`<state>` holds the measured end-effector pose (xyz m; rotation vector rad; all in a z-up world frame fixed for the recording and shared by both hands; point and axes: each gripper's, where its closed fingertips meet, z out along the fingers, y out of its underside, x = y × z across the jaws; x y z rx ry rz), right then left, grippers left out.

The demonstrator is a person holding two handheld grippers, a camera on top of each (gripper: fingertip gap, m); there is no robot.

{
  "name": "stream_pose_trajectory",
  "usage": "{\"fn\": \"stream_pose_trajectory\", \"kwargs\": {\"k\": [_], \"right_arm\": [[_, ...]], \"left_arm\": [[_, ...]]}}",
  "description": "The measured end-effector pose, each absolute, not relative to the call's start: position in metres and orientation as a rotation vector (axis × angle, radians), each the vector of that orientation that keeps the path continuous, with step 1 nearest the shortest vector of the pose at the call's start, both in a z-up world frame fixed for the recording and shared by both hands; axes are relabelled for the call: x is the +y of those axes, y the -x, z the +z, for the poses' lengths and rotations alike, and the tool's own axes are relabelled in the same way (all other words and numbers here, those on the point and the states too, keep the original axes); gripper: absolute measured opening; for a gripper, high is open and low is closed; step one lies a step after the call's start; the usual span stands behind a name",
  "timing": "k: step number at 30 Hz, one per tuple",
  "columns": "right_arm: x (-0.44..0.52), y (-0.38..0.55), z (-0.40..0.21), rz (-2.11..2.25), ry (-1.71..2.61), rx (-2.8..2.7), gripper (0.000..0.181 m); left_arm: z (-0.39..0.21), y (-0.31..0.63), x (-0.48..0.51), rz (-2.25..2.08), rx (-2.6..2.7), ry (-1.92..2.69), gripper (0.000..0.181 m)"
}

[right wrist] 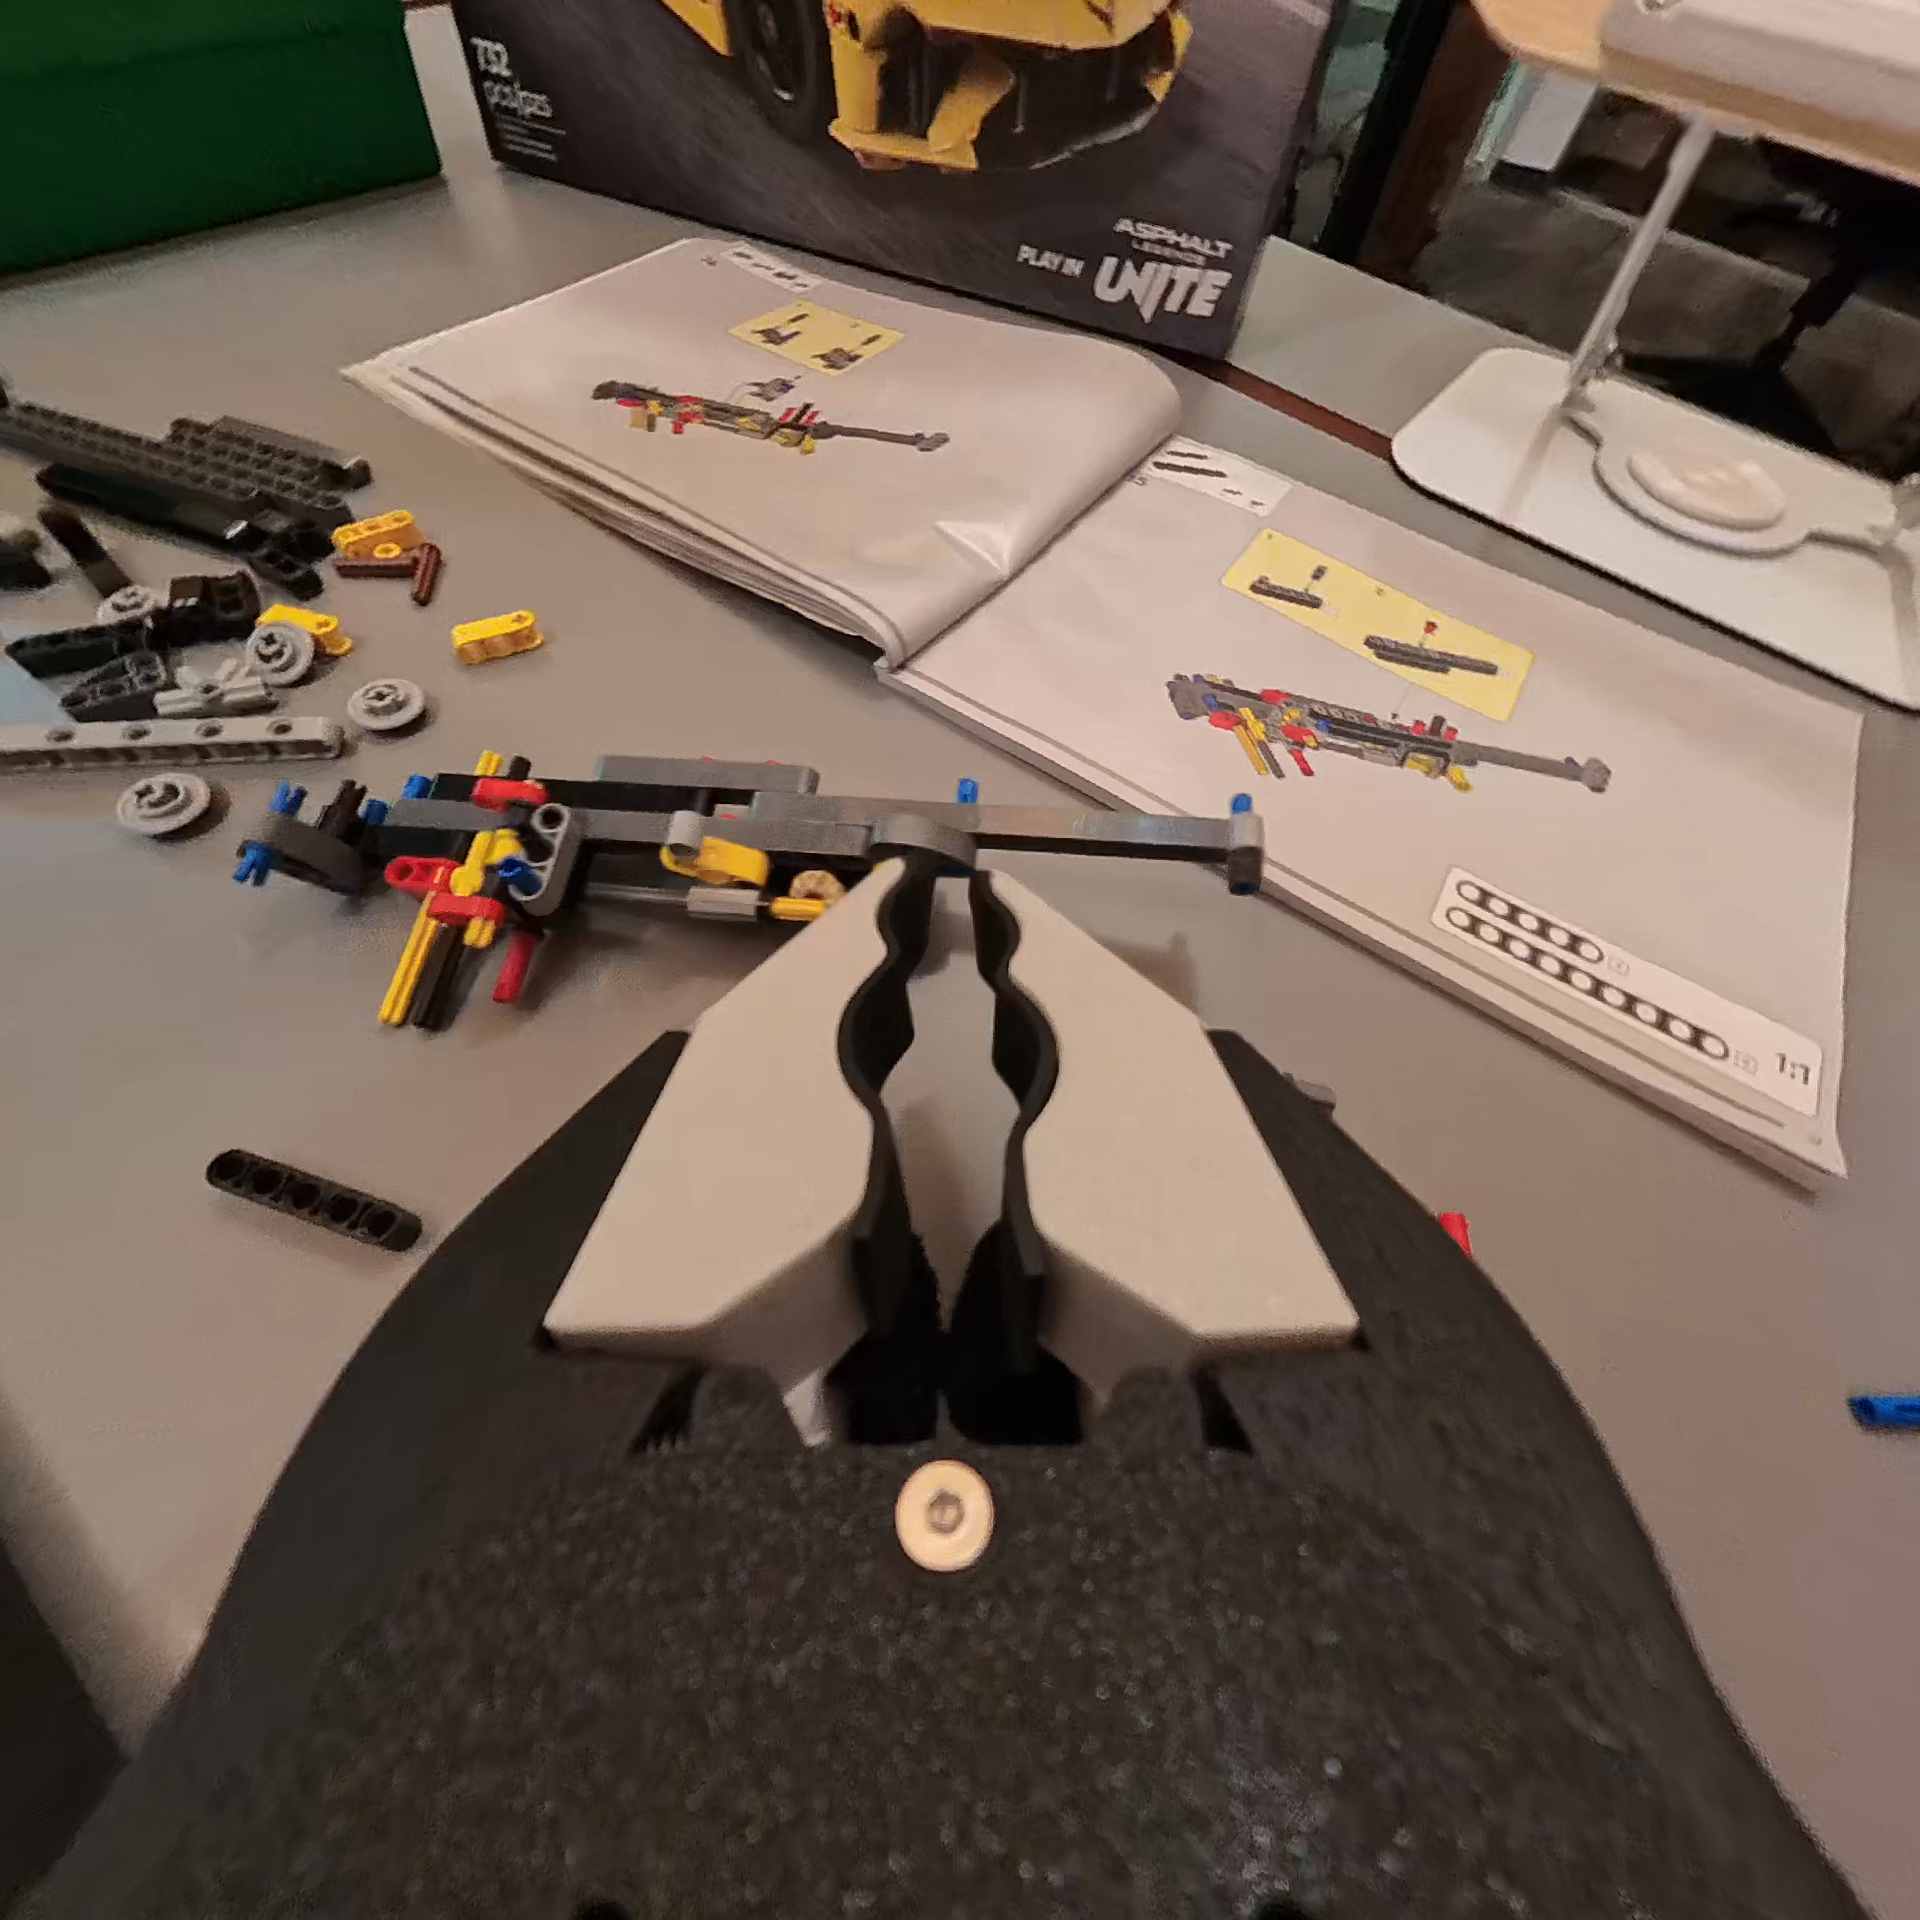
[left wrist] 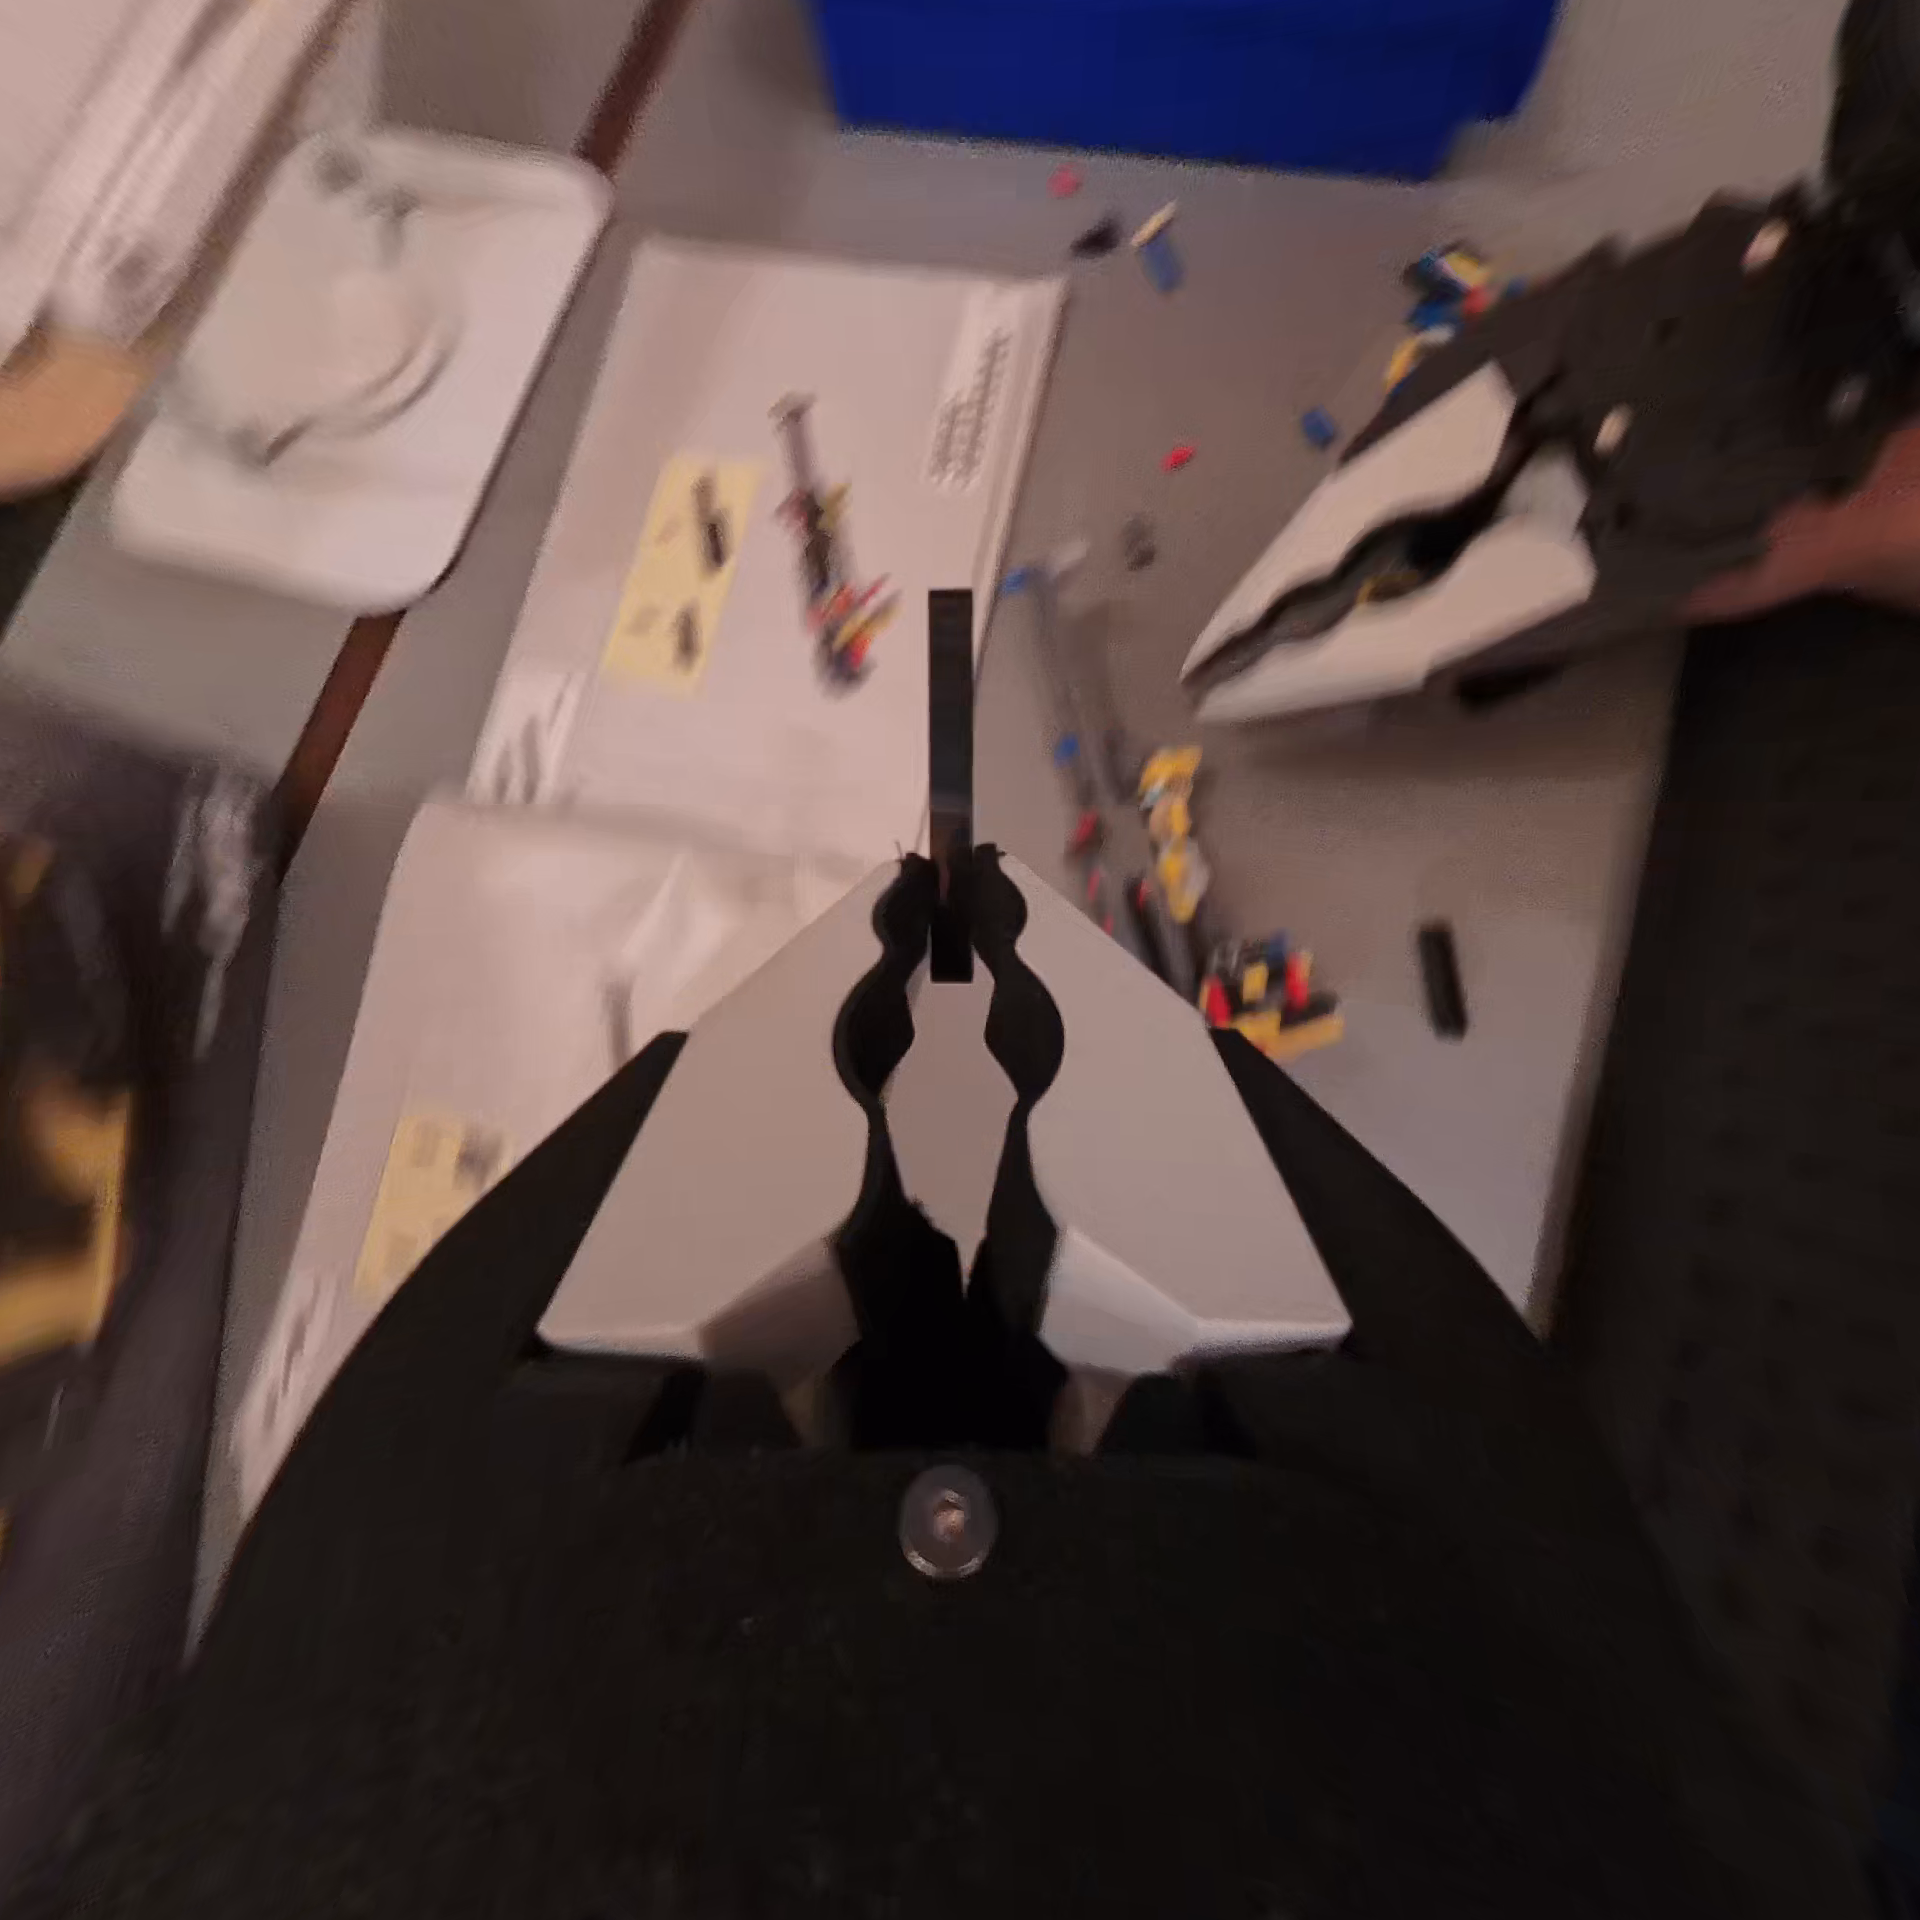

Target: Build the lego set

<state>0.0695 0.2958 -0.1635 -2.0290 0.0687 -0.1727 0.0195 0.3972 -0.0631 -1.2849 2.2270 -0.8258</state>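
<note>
In the left wrist view my left gripper is shut on a long black beam that sticks out past its tips, above the open instruction booklet. This view is blurred. My right gripper is closed on the grey beam of the partly built model, a long grey frame with red, yellow and blue pins that lies on the grey table. The right gripper also shows in the left wrist view, at the right beside the model, with a hand on it.
The booklet lies open right of the model, with the set's box behind it. Loose beams, wheels and connectors lie at the left, with a short black beam nearer. A white stand base is at the far right. A blue bin stands at the back. Left tips to right tips: about 15 cm.
</note>
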Motion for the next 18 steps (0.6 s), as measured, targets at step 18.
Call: {"fn": "stream_pose_trajectory", "kwargs": {"k": [18], "right_arm": [[0.297, -0.056, -0.154, -0.2, 1.99, -0.006, 0.006]], "left_arm": [[-0.21, -0.222, 0.289, -0.409, 2.886, 1.314, 0.006]]}}
